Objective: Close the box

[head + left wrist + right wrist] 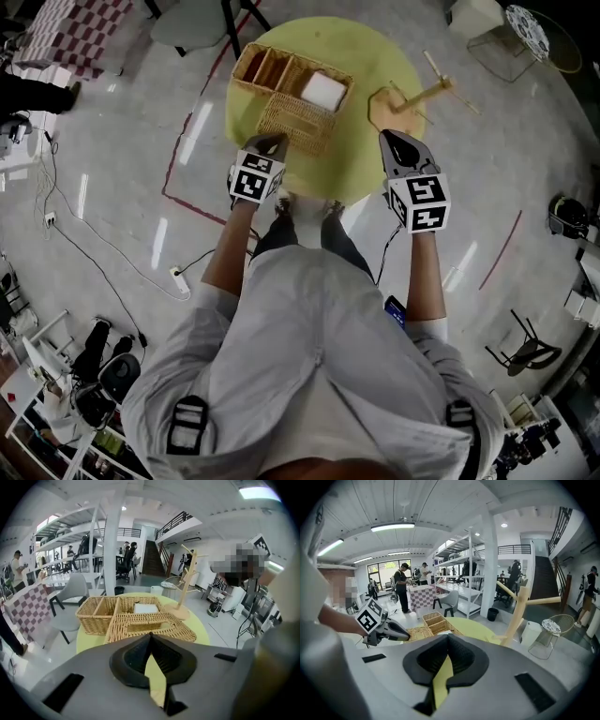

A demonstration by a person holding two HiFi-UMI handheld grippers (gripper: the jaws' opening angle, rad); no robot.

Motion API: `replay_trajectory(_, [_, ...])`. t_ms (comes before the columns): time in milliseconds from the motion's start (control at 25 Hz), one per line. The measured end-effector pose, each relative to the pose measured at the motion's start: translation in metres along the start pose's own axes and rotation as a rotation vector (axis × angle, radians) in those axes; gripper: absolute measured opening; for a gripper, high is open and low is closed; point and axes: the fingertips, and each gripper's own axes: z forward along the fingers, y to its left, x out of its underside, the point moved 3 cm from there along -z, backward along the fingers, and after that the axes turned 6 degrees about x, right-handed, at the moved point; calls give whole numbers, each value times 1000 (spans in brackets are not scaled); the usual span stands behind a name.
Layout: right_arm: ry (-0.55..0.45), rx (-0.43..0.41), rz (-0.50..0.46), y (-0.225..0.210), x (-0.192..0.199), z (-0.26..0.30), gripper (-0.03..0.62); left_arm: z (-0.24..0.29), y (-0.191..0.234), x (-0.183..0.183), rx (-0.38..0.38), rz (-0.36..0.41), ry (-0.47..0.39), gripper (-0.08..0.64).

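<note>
A wicker box [281, 70] with several compartments stands on the round yellow-green table [366, 56]. Its woven lid [298, 122] lies folded open toward me, flat on the table. A white block [323, 91] sits in the right compartment. My left gripper [265, 145] hovers at the lid's near edge, jaws shut and empty. My right gripper [398, 141] hangs to the right, near the table's front edge, shut and empty too. The left gripper view looks over the lid [150, 625] into the box [101, 613]. The right gripper view shows the left gripper [401, 632] beside the box [433, 620].
A wooden peg stand [412, 98] rises on the table's right side, just beyond my right gripper. A grey chair [70, 592] stands behind the table. Cables [103, 248] and a red tape line [187, 202] run across the floor at the left. People stand far off.
</note>
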Motion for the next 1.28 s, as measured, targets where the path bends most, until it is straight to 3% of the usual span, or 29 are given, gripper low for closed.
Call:
replay_trajectory(600, [-59, 57, 19, -13, -35, -2, 23, -23, 8, -109, 48, 134, -187, 38])
replay_trajectory(1040, [-62, 71, 54, -23, -43, 15, 23, 23, 32, -174, 89, 83, -239, 38])
replay_trajectory(1280, [-57, 77, 76, -19, -45, 28, 23, 62, 52, -191, 95, 82, -219, 38])
